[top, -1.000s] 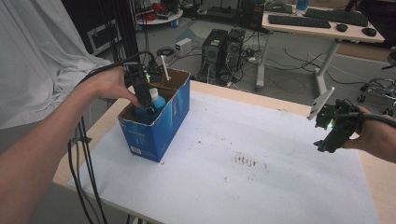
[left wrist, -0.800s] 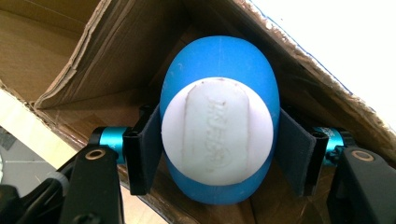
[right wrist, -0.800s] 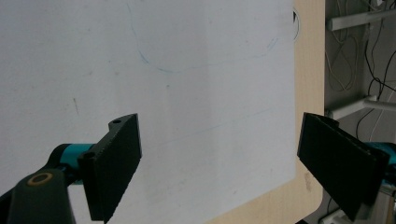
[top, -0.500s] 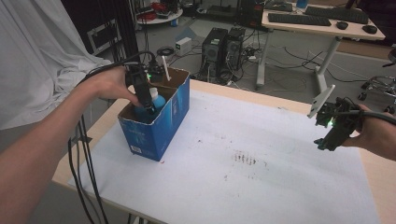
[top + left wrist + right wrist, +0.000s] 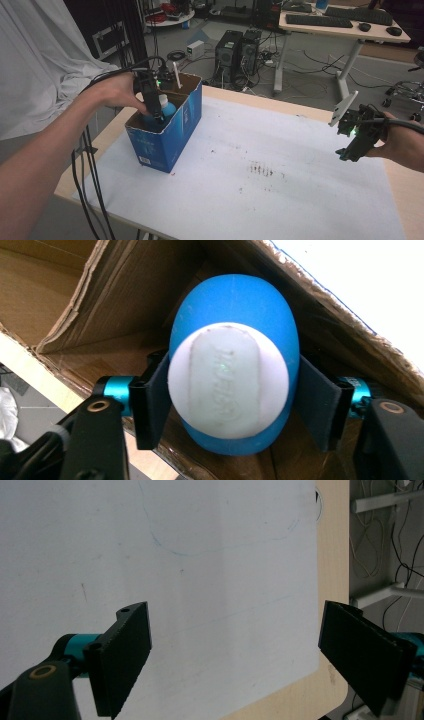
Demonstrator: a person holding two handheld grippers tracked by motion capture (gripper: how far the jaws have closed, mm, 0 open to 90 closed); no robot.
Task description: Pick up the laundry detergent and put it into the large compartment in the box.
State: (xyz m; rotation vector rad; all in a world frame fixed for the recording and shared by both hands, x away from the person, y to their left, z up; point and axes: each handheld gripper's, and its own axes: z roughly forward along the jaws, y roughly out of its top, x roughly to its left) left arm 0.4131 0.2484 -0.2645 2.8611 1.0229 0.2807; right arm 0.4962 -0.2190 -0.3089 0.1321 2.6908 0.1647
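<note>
**Q:** Left gripper (image 5: 227, 405), what's it doing right now, still pinching that bottle?

**A:** Not quite. In the left gripper view its jaws sit either side of the blue bottle's (image 5: 235, 305) white cap (image 5: 227, 382), and they've just been opening. The left pad looks like it's right against the cap edge, the right one has a sliver of gap, so I'd call it loosened, not clamped. The bottle is still between them though.

**Q:** And where's the bottle?

**A:** Standing upright inside the blue cardboard box (image 5: 170, 135), cap up, near the box's front corner. From the high view you can see the left gripper (image 5: 156, 112) poking straight down into the open top, with the blue bottle (image 5: 167, 109) peeking out beside it. A white stick-like thing (image 5: 176, 75) leans at the far end of the box, can't tell what it is.

**Q:** Box location?

**A:** Left side of the table, on the white sheet (image 5: 260, 165) that covers it.

**Q:** Other hand?

**A:** Right gripper (image 5: 356, 142) hangs over the right edge of the sheet, well apart from the box. Its jaws are spread wide with nothing between them, just the white sheet (image 5: 200, 555) and the table's wooden edge (image 5: 332, 555) below.
</note>
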